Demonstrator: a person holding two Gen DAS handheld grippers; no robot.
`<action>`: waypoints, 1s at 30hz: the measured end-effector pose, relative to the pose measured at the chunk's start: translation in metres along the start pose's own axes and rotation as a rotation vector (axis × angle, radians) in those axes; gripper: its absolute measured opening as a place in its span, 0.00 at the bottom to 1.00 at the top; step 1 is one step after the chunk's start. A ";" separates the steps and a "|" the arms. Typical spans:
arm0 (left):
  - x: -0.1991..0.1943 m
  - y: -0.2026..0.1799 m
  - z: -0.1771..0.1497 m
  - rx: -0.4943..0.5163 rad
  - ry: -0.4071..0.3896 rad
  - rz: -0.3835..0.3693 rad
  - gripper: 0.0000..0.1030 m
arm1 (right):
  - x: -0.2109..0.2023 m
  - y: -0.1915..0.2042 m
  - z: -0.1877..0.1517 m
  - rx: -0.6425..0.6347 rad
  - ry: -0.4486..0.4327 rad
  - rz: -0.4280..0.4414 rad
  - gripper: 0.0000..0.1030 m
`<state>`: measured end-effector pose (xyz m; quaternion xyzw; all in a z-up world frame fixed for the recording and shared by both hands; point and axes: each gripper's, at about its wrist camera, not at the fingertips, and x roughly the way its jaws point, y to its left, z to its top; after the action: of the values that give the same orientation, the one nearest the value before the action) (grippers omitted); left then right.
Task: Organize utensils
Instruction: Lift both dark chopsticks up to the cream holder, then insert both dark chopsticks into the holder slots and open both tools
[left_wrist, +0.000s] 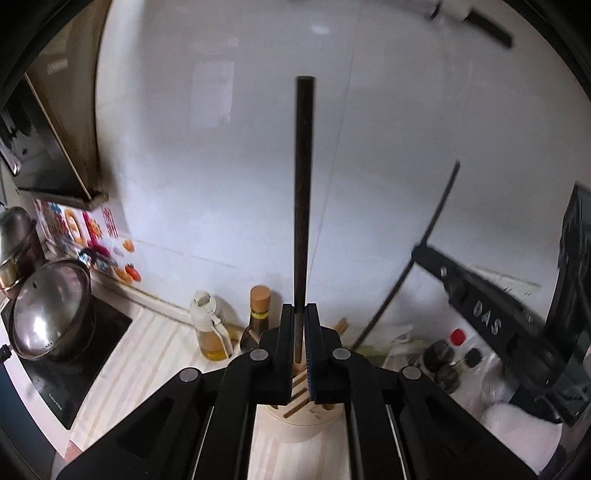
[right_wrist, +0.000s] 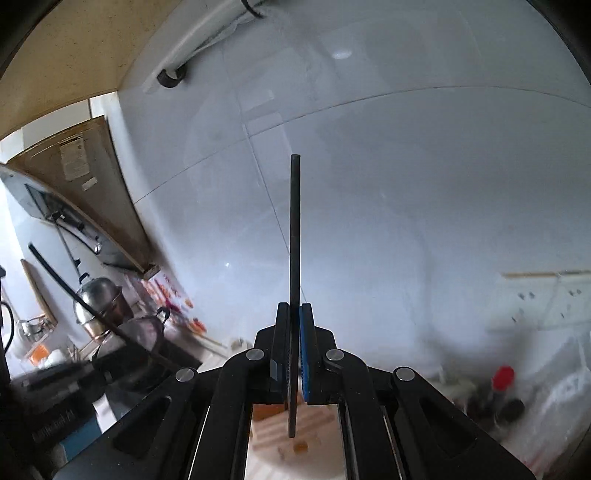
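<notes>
The left gripper (left_wrist: 300, 314) pinches a long dark wooden chopstick (left_wrist: 303, 192), round-ended and upright, above the cream utensil holder (left_wrist: 295, 424). The right gripper (right_wrist: 294, 314), right of that holder, clamps a thinner black chopstick (right_wrist: 294, 236), matte and straight.

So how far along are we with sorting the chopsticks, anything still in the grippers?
Mid-job. Done: several light wooden chopsticks already stand in the cream holder on the counter. In hand: the left gripper is shut on a dark chopstick, and the right gripper is shut on another dark chopstick, both raised in front of the wall. Left: neither of these two is in the holder yet.
</notes>
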<state>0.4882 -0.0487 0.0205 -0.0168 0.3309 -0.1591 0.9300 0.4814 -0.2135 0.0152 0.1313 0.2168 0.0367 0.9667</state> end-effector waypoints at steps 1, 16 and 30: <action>0.009 0.004 -0.001 -0.003 0.015 0.003 0.03 | 0.013 0.002 0.002 -0.001 0.001 -0.005 0.04; 0.065 0.028 -0.020 -0.043 0.126 0.073 0.15 | 0.136 -0.018 -0.039 -0.004 0.253 -0.021 0.07; 0.003 0.023 -0.080 -0.018 0.079 0.126 1.00 | 0.001 -0.065 -0.084 0.037 0.195 -0.203 0.54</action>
<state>0.4472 -0.0219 -0.0464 0.0022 0.3693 -0.0976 0.9242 0.4471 -0.2555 -0.0759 0.1225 0.3227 -0.0527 0.9371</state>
